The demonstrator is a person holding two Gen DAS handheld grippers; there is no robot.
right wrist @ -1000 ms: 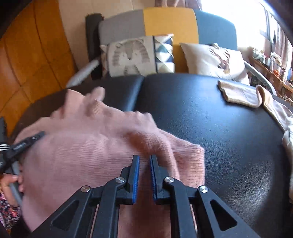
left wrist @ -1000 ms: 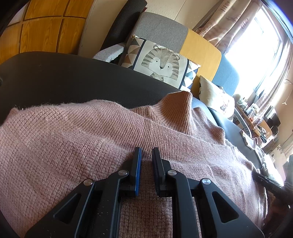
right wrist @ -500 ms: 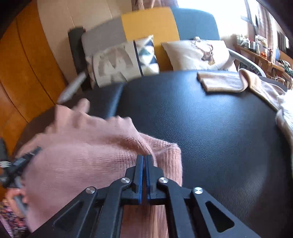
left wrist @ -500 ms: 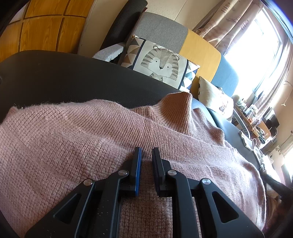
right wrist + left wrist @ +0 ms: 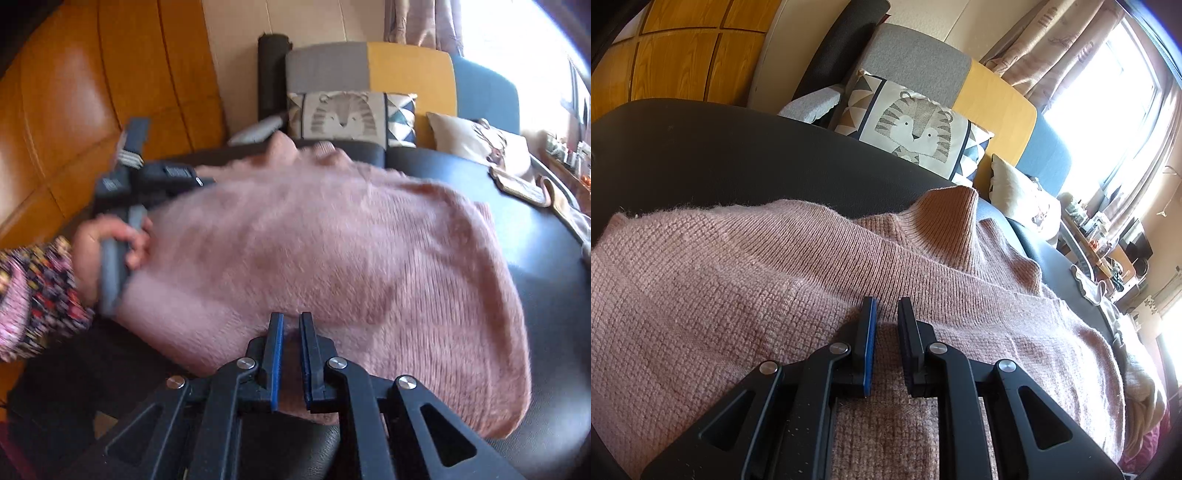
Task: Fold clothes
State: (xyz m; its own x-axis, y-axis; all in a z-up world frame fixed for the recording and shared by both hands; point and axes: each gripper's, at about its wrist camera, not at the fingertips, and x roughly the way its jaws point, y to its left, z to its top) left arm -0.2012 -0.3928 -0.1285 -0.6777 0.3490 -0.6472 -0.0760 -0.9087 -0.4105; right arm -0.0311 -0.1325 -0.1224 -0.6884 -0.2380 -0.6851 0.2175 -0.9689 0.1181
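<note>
pink sweater (image 5: pixel 332 251) smeared by motion blur in right wrist view, near hem cut off at bottom edge in left wrist view, left hand (image 5: pixel 107 247) and patterned sleeve (image 5: pixel 33 295) blurred, shelf clutter (image 5: pixel 1108 240) by window too small to identify

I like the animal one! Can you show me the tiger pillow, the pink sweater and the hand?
tiger pillow (image 5: pixel 916 125), left wrist view, on the tiger's face.
pink sweater (image 5: pixel 332 240), right wrist view, middle of the knit.
hand (image 5: pixel 107 243), right wrist view, on the fingers around the other tool's handle.
</note>
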